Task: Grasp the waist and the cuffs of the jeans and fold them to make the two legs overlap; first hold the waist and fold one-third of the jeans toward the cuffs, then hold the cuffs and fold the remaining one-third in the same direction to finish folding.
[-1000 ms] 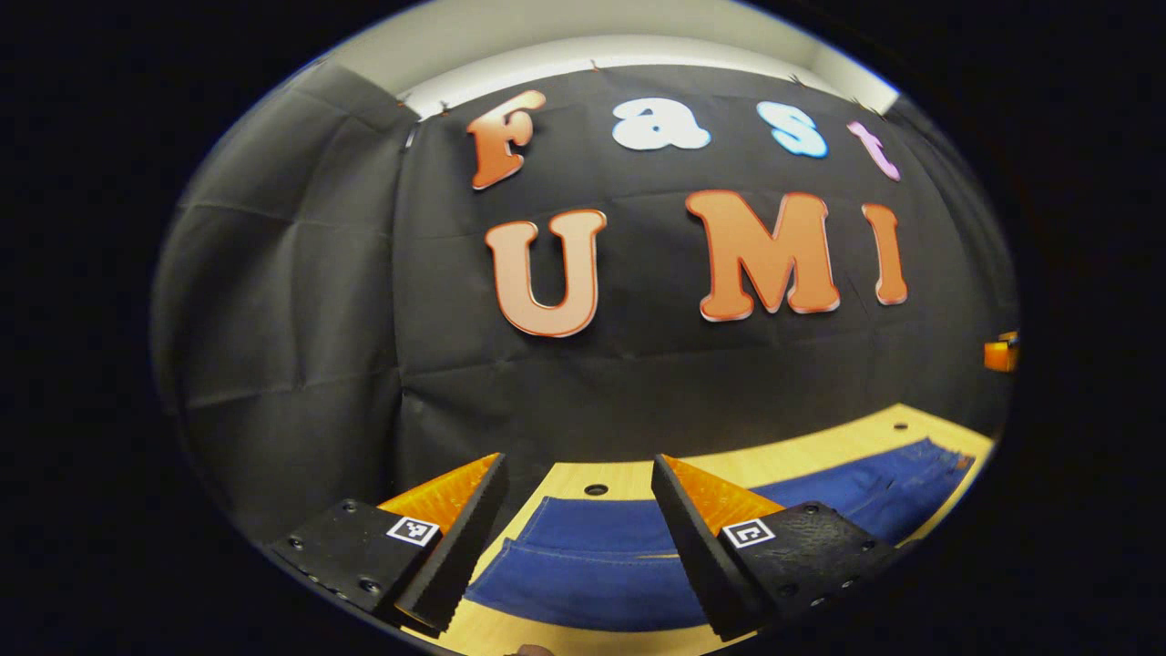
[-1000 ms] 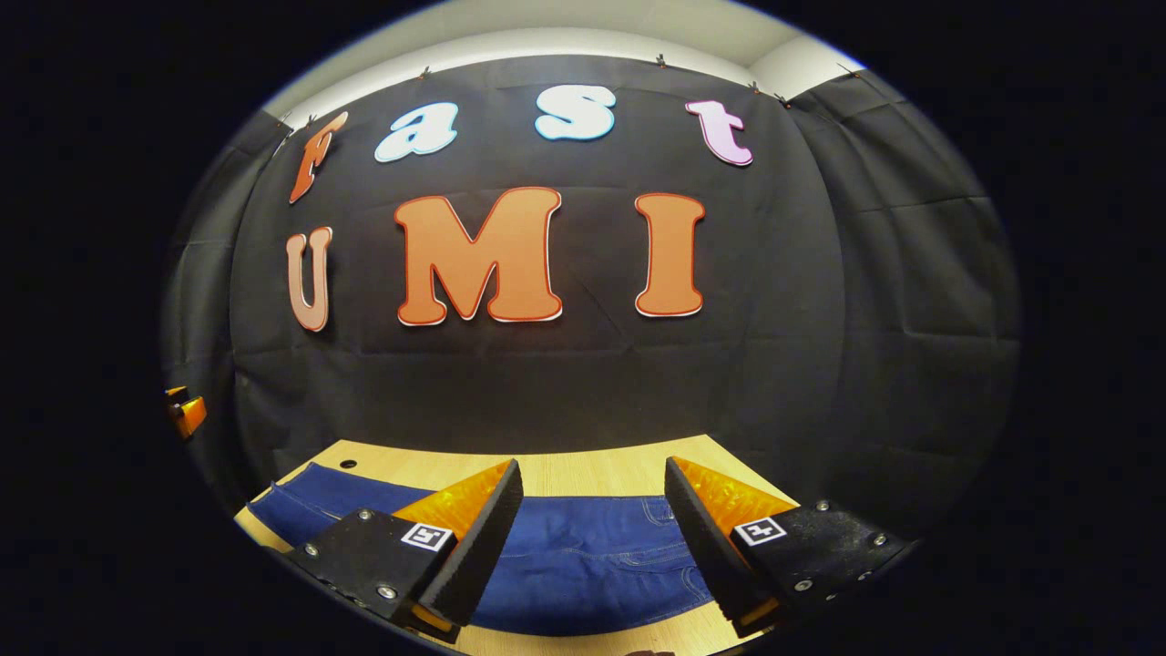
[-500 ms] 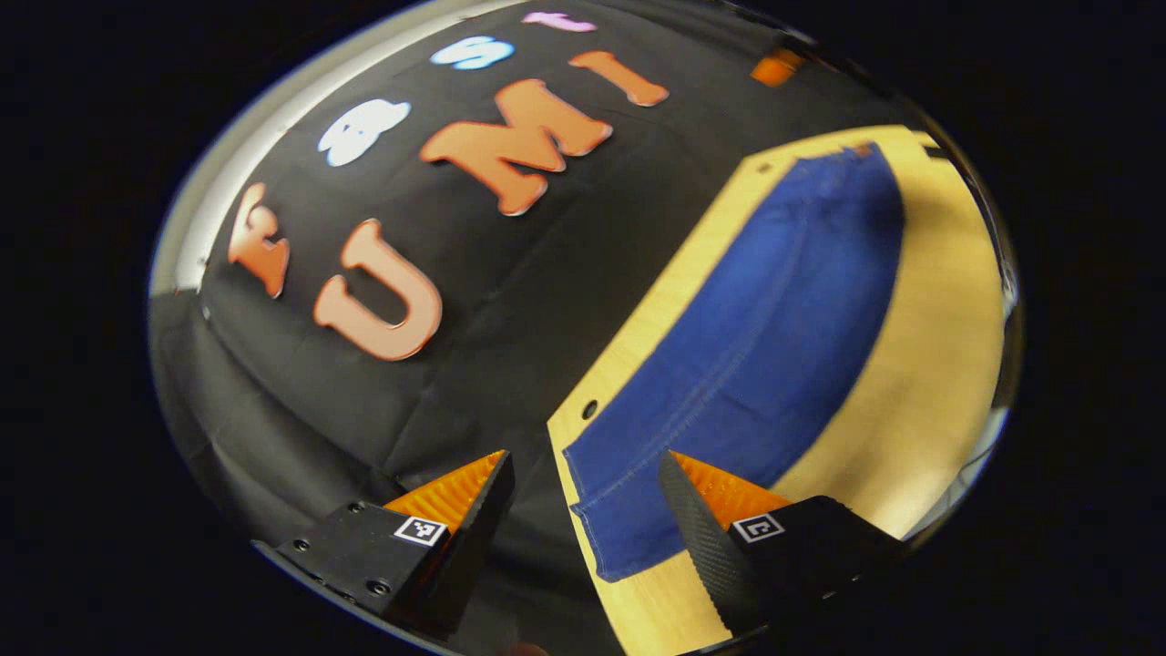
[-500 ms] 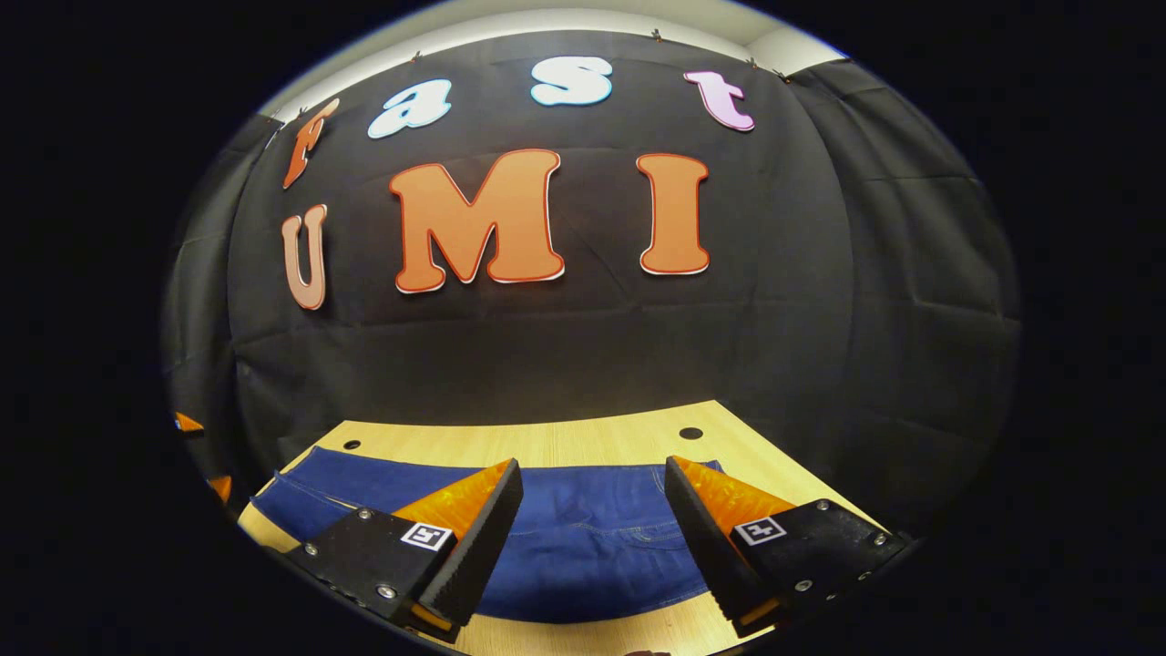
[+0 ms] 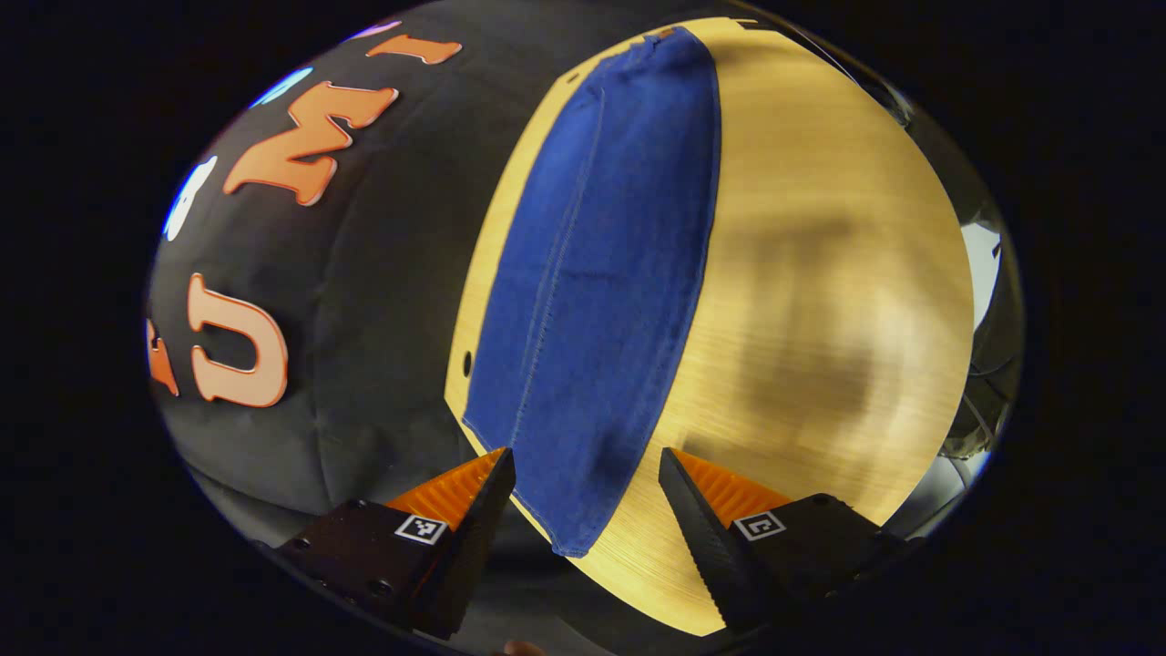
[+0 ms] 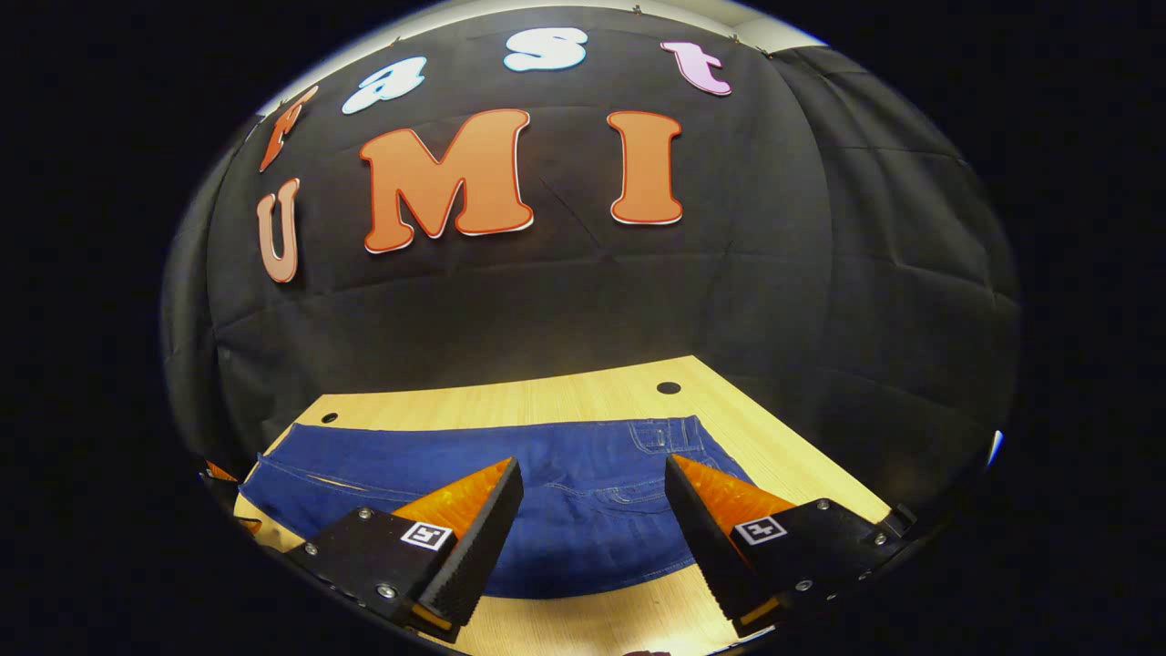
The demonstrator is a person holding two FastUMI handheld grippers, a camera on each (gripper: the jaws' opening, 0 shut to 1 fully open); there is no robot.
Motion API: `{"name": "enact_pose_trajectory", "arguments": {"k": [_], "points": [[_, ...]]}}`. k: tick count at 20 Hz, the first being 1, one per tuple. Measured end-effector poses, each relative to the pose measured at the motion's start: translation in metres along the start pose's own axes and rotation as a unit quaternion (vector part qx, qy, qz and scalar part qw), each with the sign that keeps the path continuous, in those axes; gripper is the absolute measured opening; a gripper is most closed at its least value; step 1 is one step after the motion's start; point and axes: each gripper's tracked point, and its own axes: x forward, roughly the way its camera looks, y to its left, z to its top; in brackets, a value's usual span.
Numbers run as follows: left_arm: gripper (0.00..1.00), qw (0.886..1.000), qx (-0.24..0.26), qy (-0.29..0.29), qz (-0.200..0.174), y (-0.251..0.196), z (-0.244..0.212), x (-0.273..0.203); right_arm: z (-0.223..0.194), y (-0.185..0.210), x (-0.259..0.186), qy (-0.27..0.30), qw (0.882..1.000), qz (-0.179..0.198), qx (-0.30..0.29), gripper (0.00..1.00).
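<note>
jeans (image 5: 597,282): flat on the table (image 5: 820,273), one long blue strip. In the left gripper view it runs from 6 o'clock up to 12 o'clock. In the right gripper view it lies across the frame from 9 to 3 o'clock.
cuffs (image 5: 569,519): near end in the left gripper view, just ahead of the fingers, hem hanging close to the table edge.
waist (image 6: 665,437): at 1 o'clock of the right gripper, belt loops and pocket seam visible.
left gripper (image 5: 583,474): spread, holds nothing, hovers over the cuff end, view tilted hard.
right gripper (image 6: 592,483): spread, holds nothing, above the seat area, not touching cloth.
stage: judged pre-grasp, no fold made yet.
risk 1: left may pinch only the top layer at the hem; cause is thin stacked cloth and a slanted approach.
risk 2: right sits toward mid-seat, not the waist edge; a grab there would bunch the denim and skew the fold.
risk 3: uneven lift by the two grippers could drag the legs off overlap.
risk 4: cuff near the table edge could slide off if pushed.
</note>
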Motion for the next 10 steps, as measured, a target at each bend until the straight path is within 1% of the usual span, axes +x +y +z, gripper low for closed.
{"name": "enact_pose_trajectory", "arguments": {"k": [2,5,7,9,10], "points": [[0.98,1.0,0.0,0.014,-0.021,-0.003,-0.01,0.014,-0.004,-0.003,-0.001,0.004,1.0,-0.006,0.002,0.97],[0.98,0.999,0.02,0.016,-0.03,-0.004,-0.011,0.028,-0.005,-0.004,-0.001,0.004,1.0,-0.015,0.005,0.97],[0.98,0.998,0.014,0.03,-0.05,-0.01,-0.019,0.041,-0.006,-0.007,-0.002,0.005,1.0,-0.022,0.006,0.97],[0.96,0.998,0.029,0.029,-0.054,-0.005,-0.017,0.045,-0.005,-0.008,-0.003,0.003,1.0,-0.028,0.009,0.97],[0.98,0.997,0.034,0.026,-0.056,-0.004,-0.015,0.046,-0.005,-0.01,-0.003,0.002,0.999,-0.031,0.01,0.96]]}}
